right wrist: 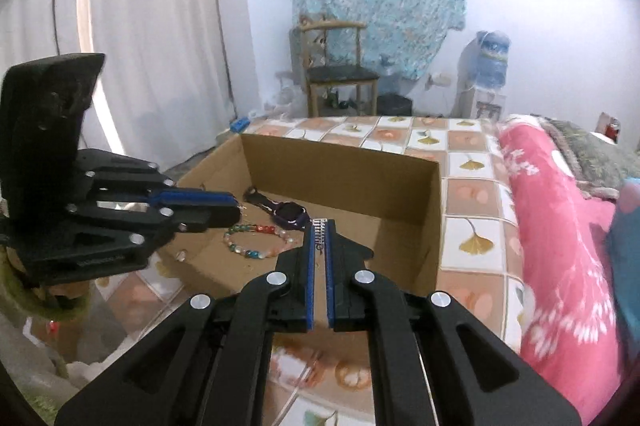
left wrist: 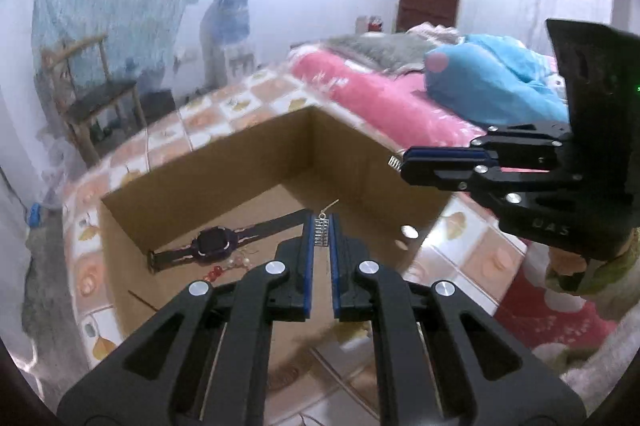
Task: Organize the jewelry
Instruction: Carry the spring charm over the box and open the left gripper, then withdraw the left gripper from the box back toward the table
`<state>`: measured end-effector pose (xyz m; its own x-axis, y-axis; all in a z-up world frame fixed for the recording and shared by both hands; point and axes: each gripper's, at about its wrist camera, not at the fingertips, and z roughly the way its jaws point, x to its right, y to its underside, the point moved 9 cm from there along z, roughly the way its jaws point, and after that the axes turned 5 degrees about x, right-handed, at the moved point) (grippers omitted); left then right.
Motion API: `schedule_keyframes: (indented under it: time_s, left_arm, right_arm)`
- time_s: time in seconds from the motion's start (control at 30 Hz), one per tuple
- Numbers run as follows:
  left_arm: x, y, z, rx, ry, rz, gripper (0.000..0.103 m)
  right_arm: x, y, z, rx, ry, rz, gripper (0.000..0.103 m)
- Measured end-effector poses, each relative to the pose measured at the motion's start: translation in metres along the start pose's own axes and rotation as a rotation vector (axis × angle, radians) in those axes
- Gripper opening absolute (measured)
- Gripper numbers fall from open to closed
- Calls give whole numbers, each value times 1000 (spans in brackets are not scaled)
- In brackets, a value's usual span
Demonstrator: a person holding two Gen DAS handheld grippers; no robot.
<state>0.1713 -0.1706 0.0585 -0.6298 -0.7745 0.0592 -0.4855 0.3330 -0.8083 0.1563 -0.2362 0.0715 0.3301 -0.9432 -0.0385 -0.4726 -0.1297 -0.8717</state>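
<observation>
- Left wrist view: the left gripper (left wrist: 321,226) is pinched shut on a small silver earring (left wrist: 322,232), right at the tips, above the box (left wrist: 224,161). A watch (left wrist: 210,244) lies inside. The right gripper (left wrist: 402,161) is off to the right, a bit of silver poking from its closed tips.
- Right wrist view: the right gripper (right wrist: 320,228) is clamped on a matching earring (right wrist: 319,234) (looks like a pair). A bracelet (right wrist: 256,240) lies in the box (right wrist: 344,161).
- Step, I think: carrying both earrings. Next, lower them into the box and let go gently.
</observation>
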Motion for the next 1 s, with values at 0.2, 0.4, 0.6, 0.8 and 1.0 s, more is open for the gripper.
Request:
schedule_keyframes:
  time_s: [0.2,0.4,0.6,0.8,1.0]
  left_arm:
    - [-30,5,54,-124,-8,-83,7]
    - [-51,9,68,-155,-22,-168,7]
    - [-60,7,54,-115,-24,-208,19]
    - [-65,-1,26,-46,-44,-224,28]
    - [-62,0,-22,35,-93,-192,47]
  right_arm:
    - [20,-1,55,-126,-23,14,5]
    - [38,7,77,-190,1,57,5]
    - [52,1,67,-153,25,104,6]
    - [58,-4,40,-102,44,146,7]
    - [51,-5,1,6,15,173,24]
